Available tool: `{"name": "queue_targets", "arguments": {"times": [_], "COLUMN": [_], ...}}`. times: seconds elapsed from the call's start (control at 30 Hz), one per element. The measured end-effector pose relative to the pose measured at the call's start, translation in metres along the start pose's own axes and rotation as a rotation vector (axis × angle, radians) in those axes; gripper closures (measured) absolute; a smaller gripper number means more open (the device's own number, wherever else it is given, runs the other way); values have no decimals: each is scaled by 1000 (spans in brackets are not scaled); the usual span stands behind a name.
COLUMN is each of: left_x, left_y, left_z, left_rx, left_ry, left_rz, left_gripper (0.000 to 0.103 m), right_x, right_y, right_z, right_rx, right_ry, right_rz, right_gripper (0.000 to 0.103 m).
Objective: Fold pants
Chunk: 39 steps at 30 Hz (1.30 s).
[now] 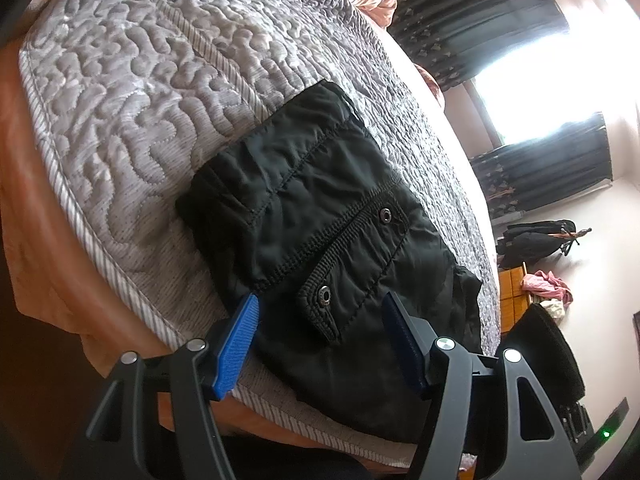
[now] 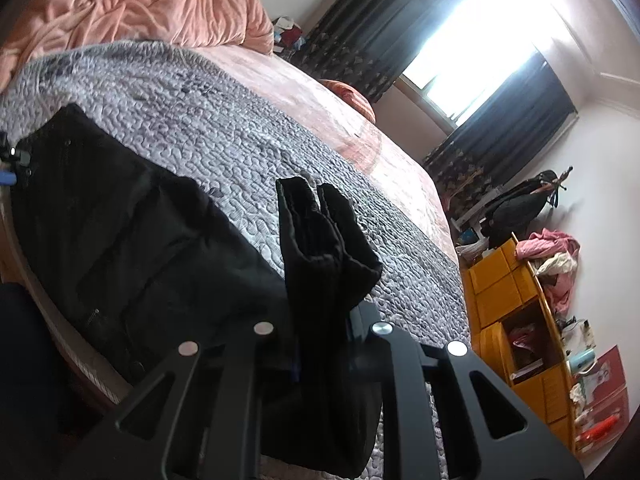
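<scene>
Black pants (image 1: 320, 216) lie on the grey quilted bedspread (image 1: 132, 112), the snap-buttoned pocket flap (image 1: 332, 300) facing up. My left gripper (image 1: 320, 316) stands open just above the near part of the pants. Its blue pads (image 1: 240, 336) sit apart on either side of the pocket flap and pinch nothing. In the right wrist view, my right gripper (image 2: 324, 320) is shut on the bunched leg ends of the pants (image 2: 320, 236), which stick up between its fingers and hide the pads. The rest of the pants (image 2: 120, 220) spreads to the left.
A pink blanket (image 2: 140, 4) is heaped at the far end of the bed. A yellow cabinet (image 2: 516, 312) with clothes on top stands by the right wall, a black bag (image 2: 520, 204) beyond it. Dark curtains (image 2: 512, 120) frame a bright window.
</scene>
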<state>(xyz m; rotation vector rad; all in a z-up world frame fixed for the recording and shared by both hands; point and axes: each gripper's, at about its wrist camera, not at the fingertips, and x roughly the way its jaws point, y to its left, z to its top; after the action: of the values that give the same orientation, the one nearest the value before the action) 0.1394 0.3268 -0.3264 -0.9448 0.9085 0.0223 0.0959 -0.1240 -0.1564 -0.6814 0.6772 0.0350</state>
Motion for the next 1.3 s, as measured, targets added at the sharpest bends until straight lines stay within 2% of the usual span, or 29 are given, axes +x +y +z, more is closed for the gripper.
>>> {"name": "queue_targets", "arguments": {"times": [0.23, 0.53, 0.7, 0.87, 0.9, 1.0, 1.07, 1.1, 1.13, 1.2, 1.27, 1.3], "left_x": [-1, -2, -2, -2, -2, -2, -2, -2, -2, -2, -2, -1], "left_y": [1, 3, 3, 3, 3, 3, 3, 2, 3, 3, 4, 4], "left_z": [0, 1, 0, -2, -2, -2, -3, -3, -3, -2, -1, -1], "left_rx": [0, -3, -4, -3, -3, -1, 0, 2, 3, 0, 0, 1], "left_ry": [6, 8, 9, 11, 12, 16, 18, 21, 22, 25, 26, 25], "left_rz": [-9, -18, -18, -15, -15, -13, -11, -10, -9, -11, -15, -17], "left_gripper": [39, 39, 39, 39, 39, 39, 39, 39, 39, 39, 38, 38], "right_x": [9, 33, 45, 57, 60, 65, 59, 56, 53, 47, 51, 58], "right_y": [26, 88, 116, 131, 133, 138, 137, 133, 129, 107, 66, 47], "right_z": [-5, -26, -41, -51, -53, -56, -56, -55, -53, -44, -25, -16], "right_rx": [-69, -262, -312, -310, -309, -303, -292, -280, -254, -129, 109, 204], "right_ry": [19, 39, 64, 90, 94, 130, 118, 121, 129, 167, 203, 223], "right_rz": [-8, -47, -11, 56, 80, 176, 229, 262, 308, 461, 603, 619], "right_gripper": [89, 89, 89, 87, 84, 63, 57, 50, 48, 48, 48, 48]}}
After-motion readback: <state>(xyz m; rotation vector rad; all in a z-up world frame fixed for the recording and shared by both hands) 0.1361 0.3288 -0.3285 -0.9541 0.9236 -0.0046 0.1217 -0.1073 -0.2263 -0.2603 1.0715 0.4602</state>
